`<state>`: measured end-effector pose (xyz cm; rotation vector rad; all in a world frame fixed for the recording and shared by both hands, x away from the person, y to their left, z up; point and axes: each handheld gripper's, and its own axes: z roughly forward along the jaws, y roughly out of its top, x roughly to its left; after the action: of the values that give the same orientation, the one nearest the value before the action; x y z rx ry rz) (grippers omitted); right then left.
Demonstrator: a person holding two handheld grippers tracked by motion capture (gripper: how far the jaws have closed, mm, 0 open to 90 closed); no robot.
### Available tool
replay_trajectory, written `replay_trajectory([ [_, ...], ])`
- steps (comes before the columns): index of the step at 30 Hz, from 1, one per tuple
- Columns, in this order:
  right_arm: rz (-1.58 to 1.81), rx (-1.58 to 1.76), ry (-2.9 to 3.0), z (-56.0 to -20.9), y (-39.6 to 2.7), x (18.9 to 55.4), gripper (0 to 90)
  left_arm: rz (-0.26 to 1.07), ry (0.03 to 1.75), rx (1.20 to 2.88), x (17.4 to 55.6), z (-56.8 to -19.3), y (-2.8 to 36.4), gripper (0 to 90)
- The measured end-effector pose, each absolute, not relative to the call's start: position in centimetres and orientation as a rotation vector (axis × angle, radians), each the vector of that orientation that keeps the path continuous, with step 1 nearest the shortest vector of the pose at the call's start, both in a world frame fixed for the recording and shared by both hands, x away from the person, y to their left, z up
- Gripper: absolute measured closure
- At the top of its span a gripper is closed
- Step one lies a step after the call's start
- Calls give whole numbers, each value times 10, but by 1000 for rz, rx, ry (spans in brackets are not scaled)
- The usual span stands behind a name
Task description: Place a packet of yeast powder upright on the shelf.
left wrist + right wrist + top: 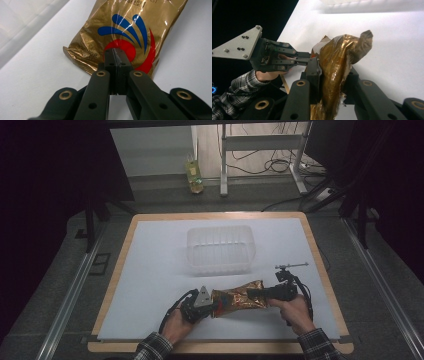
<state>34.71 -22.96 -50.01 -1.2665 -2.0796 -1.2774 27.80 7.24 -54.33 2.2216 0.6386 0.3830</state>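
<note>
Grip is made at both ends of the gold bag (236, 299), which lies near the table's (150, 270) front edge. The left gripper (115, 56) is clenched on the bag's bottom seam; the right gripper (332, 75) clamps its crumpled top. The clear tub (220, 247) stands just behind, apart from the bag, with nothing visible inside. Judging by this, opening or lifting the bag is yet to be done.

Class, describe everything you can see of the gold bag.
The gold bag is crinkled, shiny foil-like packaging printed with blue plumes and a red swirl. It lies lengthwise near the front of the white table, before a clear tub. The left gripper pinches one end; the right gripper clamps its middle.
</note>
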Motion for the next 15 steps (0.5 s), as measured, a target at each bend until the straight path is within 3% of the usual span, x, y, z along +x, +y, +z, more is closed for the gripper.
replay_trajectory([
  [5, -1296, -1249, -2120, -491, -229, 344, 741, 340, 646, 2186, 278, -542, 75, 800],
  [15, -1337, -1238, -2207, -469, -234, 340, 747, 363, 608, 2169, 271, -538, 73, 539],
])
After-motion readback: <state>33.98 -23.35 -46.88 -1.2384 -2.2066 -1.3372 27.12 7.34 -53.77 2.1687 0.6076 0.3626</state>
